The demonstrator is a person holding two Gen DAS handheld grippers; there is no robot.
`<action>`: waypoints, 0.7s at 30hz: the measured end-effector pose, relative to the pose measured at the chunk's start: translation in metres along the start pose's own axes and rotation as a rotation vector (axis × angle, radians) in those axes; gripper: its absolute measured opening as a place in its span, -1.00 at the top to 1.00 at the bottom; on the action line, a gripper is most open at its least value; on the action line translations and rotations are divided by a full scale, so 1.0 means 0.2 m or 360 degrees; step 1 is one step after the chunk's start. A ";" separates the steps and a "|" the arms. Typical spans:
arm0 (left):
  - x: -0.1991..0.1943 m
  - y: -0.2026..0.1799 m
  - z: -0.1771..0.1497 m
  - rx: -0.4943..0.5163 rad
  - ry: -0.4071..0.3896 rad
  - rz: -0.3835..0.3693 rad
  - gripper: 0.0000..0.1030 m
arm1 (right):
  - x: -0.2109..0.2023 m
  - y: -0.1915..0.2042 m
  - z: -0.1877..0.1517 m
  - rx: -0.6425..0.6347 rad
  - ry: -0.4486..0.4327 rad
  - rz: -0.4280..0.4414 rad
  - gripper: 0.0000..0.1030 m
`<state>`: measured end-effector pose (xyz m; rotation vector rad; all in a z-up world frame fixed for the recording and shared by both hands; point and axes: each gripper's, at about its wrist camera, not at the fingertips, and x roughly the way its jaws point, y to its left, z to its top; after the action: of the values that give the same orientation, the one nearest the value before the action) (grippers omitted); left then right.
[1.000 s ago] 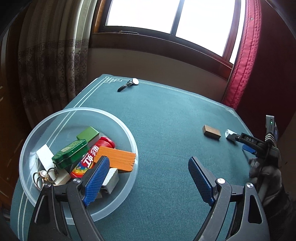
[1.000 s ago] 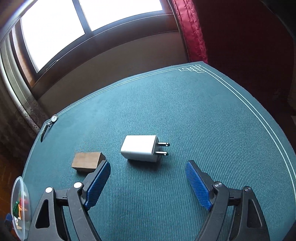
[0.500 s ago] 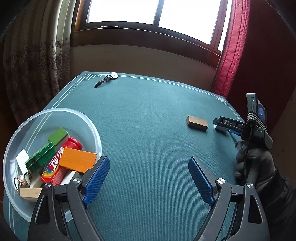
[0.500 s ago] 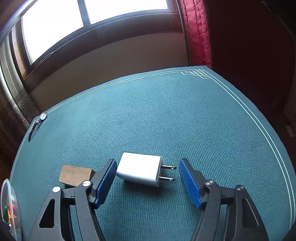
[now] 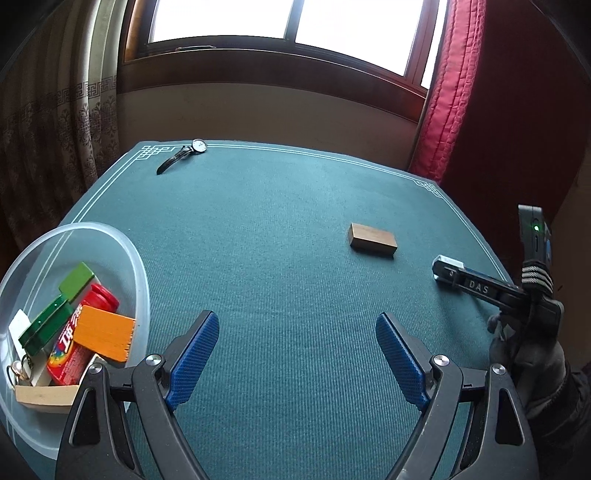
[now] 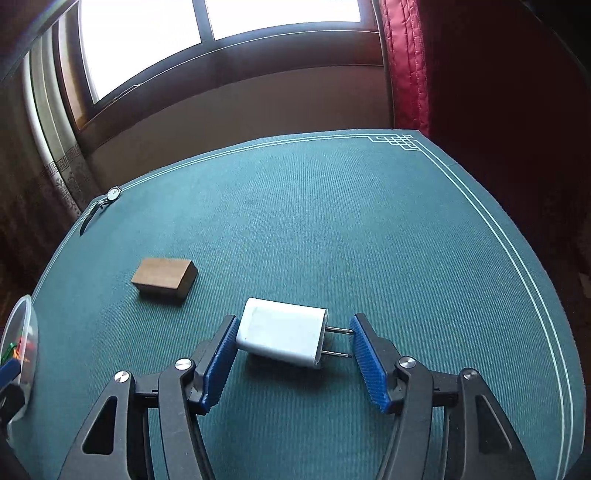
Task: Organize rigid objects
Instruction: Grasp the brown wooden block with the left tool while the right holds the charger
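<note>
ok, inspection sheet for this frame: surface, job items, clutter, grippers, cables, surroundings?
Surface: green felt table with white border lines.
Job's things: white charger lying on its side, prongs toward the right pad; wooden block loose; wristwatch at the far corner; clear bowl holding sorted blocks, a tin, a red tube and keys.
Clutter: nothing seen.
Grippers: right gripper straddles the charger, pads at both its ends, grip not confirmed; left gripper open, empty, beside the bowl.
Cables: nothing seen.
Surroundings: window, red curtain, patterned curtain.
</note>
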<state>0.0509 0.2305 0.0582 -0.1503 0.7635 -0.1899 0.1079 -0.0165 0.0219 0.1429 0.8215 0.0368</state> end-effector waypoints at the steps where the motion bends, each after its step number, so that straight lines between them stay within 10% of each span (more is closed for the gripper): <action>1: 0.02 -0.02 0.00 0.0006 0.0008 -0.0011 -0.70 | -0.02 -0.01 -0.02 0.0001 -0.0001 0.0005 -0.25; 21: 0.59 -0.42 0.25 0.0171 0.0141 -0.0095 -0.70 | -0.05 -0.08 -0.05 0.0078 -0.0028 0.0096 -0.25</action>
<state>0.1602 0.1260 0.0323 -0.0631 0.8357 -0.2955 0.0929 -0.0326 0.0207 0.2140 0.8007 0.0718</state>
